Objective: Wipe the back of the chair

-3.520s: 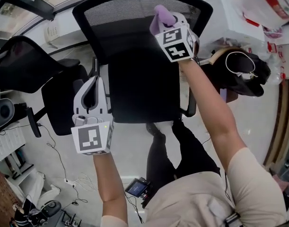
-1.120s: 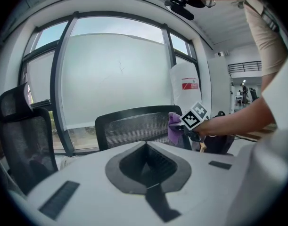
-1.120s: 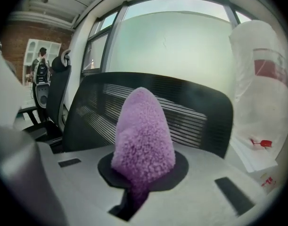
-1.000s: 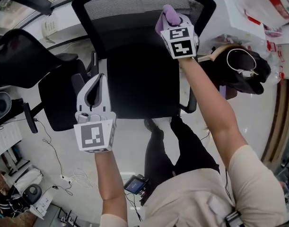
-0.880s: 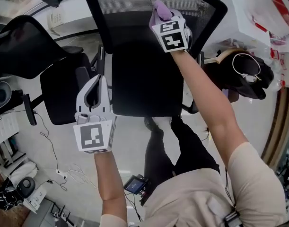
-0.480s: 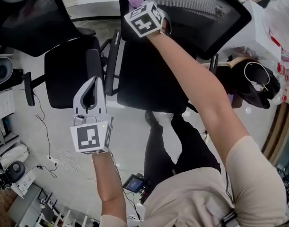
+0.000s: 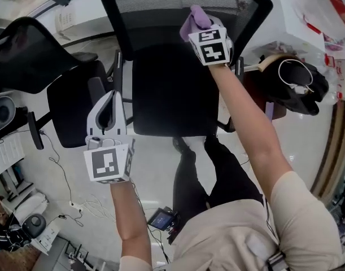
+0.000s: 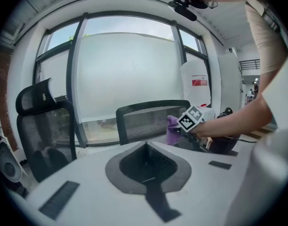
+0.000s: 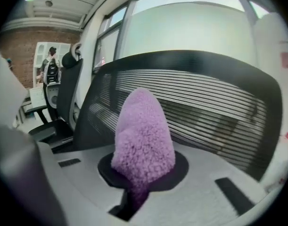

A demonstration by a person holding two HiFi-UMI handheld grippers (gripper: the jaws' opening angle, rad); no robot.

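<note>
The office chair's black mesh back (image 7: 155, 7) curves across the top of the head view, above its black seat (image 7: 169, 89). My right gripper (image 7: 198, 26) is shut on a purple fluffy cloth (image 7: 195, 18) and holds it against the right part of the mesh. In the right gripper view the cloth (image 9: 144, 135) sticks up out of the jaws right before the slatted mesh (image 9: 214, 98). My left gripper (image 7: 108, 101) hangs shut and bare left of the seat, apart from the chair. The left gripper view shows the chair back (image 8: 144, 121) and the cloth (image 8: 172, 130) beyond it.
A second black mesh chair (image 7: 31, 55) stands close on the left. A black bag with a white cord (image 7: 293, 83) and white plastic bags (image 7: 308, 13) lie at the right. Cables (image 7: 62, 179) run over the pale floor. The person's dark trouser legs (image 7: 212, 174) stand in front of the seat.
The right gripper carried the cloth left along the chair back, then back to the right side. The left gripper has stayed shut in about the same spot.
</note>
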